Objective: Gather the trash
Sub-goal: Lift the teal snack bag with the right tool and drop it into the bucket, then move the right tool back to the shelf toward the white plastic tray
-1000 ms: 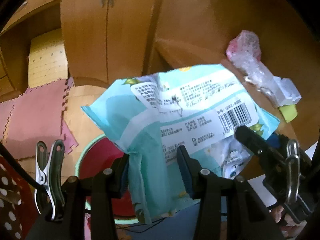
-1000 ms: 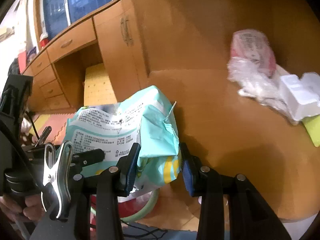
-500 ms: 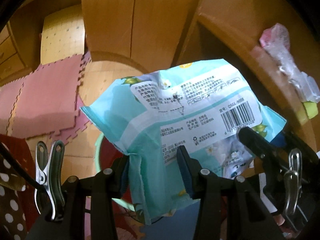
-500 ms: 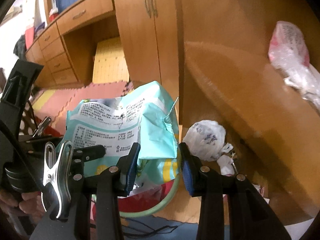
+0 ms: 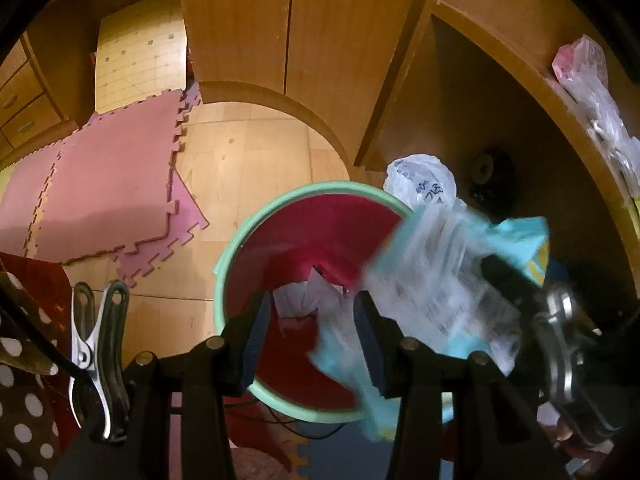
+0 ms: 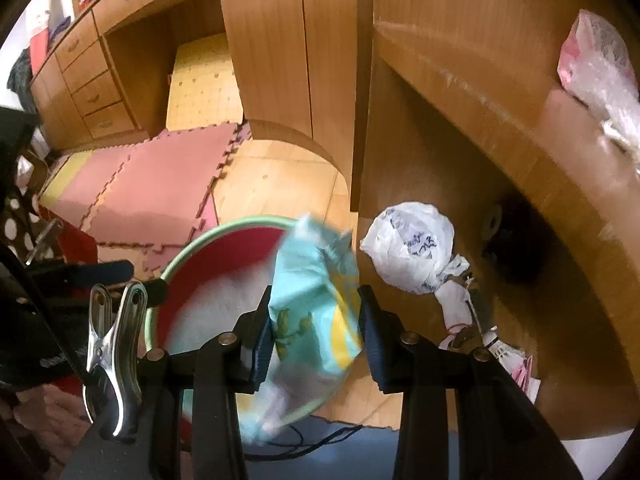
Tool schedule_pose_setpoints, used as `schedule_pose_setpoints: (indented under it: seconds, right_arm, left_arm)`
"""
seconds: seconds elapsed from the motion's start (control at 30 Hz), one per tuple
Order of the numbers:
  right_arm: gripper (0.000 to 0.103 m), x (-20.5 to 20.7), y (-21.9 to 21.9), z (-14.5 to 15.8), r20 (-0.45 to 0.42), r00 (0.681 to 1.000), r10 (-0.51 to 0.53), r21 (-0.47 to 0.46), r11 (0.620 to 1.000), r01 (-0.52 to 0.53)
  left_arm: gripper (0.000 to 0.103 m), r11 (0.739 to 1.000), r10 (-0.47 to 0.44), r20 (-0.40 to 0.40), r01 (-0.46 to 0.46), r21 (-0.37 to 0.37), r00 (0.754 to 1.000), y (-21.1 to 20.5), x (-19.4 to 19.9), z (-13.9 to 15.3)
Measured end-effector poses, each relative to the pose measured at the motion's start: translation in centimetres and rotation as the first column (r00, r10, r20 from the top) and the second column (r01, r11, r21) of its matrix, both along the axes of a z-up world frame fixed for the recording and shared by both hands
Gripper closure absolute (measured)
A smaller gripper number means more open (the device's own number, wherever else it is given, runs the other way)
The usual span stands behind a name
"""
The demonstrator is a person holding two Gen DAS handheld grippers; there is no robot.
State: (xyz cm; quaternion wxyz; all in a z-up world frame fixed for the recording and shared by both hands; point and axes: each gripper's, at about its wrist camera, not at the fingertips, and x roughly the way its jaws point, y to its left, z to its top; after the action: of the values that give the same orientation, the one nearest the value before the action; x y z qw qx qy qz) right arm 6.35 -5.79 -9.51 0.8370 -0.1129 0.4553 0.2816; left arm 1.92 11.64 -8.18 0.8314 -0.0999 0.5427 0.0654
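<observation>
In the left wrist view, a polka-dot cloth (image 5: 24,400) fills the 8 o'clock corner, with a metal spring clip (image 5: 96,352) just beside it. Pink foam floor mats (image 5: 108,184) lie at 9 o'clock on the wooden floor. Wooden cabinet doors (image 5: 288,28) stand at 12 o'clock.

At centre a bin (image 5: 224,280), red with a pale green rim, stands on the floor, with paper scraps (image 5: 304,296) in its bottom. The left gripper (image 5: 308,320) points down into it with its jaws apart. Its left pad is clear of everything, and only a blurred flap of the teal snack wrapper (image 5: 440,280) hangs by the right pad. The wrapper's bulk lies at 4 o'clock, over the bin's right rim. A knotted white plastic bag (image 5: 420,188) sits on the floor just beyond the rim, at 1 o'clock of the bin. A pink-and-clear plastic bag (image 5: 580,60) rests on the desk top at 2 o'clock.

In the right wrist view, the bin's rim (image 6: 168,276) shows at 8 o'clock. The right gripper (image 6: 316,320) is clamped on the teal wrapper (image 6: 316,280), which fills the gap between both pads and hangs over the bin's right edge. The white bag (image 6: 412,248) is at 3 o'clock, apart from the wrapper.
</observation>
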Motion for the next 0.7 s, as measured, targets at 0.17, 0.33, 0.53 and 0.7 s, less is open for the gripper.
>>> schedule_pose_setpoints:
  seconds: [0.17,0.33,0.53,0.7]
  right_arm:
    - [0.064,-0.3,0.5,-0.8,-0.019,1.0,0.019,0.006,1.0,-0.019]
    - [0.062,-0.5,0.8,-0.5,-0.025,0.999,0.029,0.072,0.997,-0.027]
    - [0.052,-1.2,1.2,0.0,-0.035,0.997,0.063,0.122,0.991,-0.058]
    - [0.051,-1.5,1.0,0.6,-0.012,0.998,0.063,0.118,0.991,-0.061]
  left_arm:
    - [0.058,1.0,-0.005,0.005,0.005,0.001,1.0,0.0,0.1,0.1]
    - [0.058,1.0,0.001,0.011,-0.001,0.0,1.0,0.2,-0.1,0.3]
    - [0.058,1.0,0.008,0.013,-0.008,-0.004,1.0,0.3,-0.1,0.4]
    - [0.058,1.0,0.002,0.019,-0.002,-0.005,1.0,0.1,-0.2,0.6]
